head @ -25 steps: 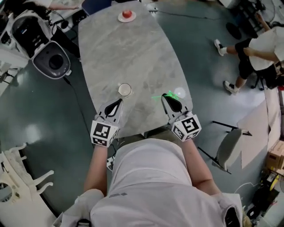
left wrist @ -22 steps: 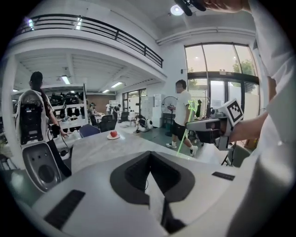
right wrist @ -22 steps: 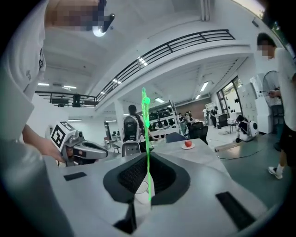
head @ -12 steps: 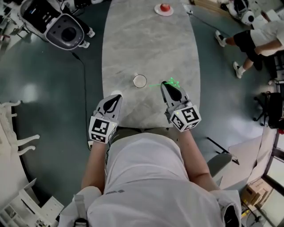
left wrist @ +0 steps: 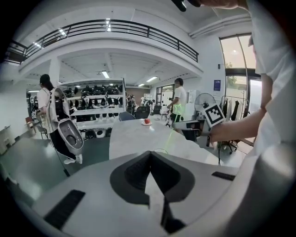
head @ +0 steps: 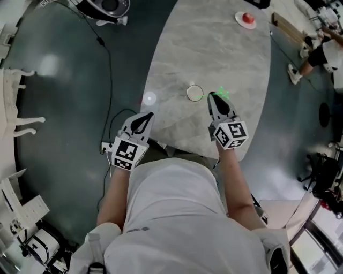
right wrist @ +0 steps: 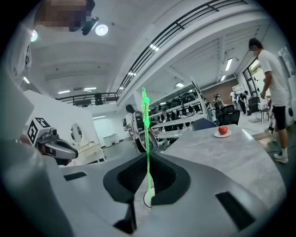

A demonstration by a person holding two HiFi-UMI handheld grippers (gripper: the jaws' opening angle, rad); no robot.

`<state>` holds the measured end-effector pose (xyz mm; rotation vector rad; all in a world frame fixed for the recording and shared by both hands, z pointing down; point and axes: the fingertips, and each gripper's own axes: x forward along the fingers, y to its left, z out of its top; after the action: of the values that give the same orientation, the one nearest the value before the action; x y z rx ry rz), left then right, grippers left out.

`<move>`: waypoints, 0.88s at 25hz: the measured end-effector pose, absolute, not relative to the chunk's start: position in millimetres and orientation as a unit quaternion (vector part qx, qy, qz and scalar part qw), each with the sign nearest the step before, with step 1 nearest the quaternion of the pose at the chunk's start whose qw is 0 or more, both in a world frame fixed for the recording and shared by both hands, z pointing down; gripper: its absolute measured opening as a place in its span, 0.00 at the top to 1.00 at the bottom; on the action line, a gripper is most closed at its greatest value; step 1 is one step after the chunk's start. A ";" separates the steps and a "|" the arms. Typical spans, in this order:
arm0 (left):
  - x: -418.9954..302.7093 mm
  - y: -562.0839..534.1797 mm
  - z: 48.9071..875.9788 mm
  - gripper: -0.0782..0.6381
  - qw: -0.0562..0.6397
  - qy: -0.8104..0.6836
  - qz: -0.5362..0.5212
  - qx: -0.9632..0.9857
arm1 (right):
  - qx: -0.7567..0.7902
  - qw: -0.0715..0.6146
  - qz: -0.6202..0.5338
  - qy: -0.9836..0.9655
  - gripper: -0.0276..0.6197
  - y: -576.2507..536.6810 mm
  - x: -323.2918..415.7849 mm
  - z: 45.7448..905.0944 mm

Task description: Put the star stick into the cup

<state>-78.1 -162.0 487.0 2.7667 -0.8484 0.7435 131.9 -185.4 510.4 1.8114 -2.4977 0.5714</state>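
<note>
A small clear cup (head: 195, 92) stands on the grey marble table (head: 214, 48), near its front end. My right gripper (head: 212, 96) is just right of the cup, shut on the thin green star stick (head: 221, 94). In the right gripper view the star stick (right wrist: 147, 134) rises upright between the closed fingers of the right gripper (right wrist: 149, 159), with the cup's rim (right wrist: 146, 201) showing below the jaws. My left gripper (head: 149, 114) hovers at the table's left front edge, shut and empty. The left gripper (left wrist: 151, 155) points toward the cup rim (left wrist: 160, 151).
A white plate with a red fruit (head: 245, 19) sits at the table's far end. A power strip (head: 107, 147) and its cable lie on the dark floor to the left. People stand off to the right (head: 327, 51). A robot base (head: 107, 6) stands beyond the table's left side.
My right gripper has come closer to the cup, and the stick, which lay pointing left, now stands upright. The left gripper stays shut near the table's edge. My head view has swung.
</note>
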 end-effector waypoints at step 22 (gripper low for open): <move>-158.1 -147.3 502.1 0.89 0.121 -0.399 0.269 0.868 | 0.562 0.035 0.271 -0.780 0.92 -222.1 128.4 605.4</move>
<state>-158.1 -147.3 502.1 2.5354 -1.1644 0.7862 128.4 -222.1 605.4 1.7280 -2.3987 0.8335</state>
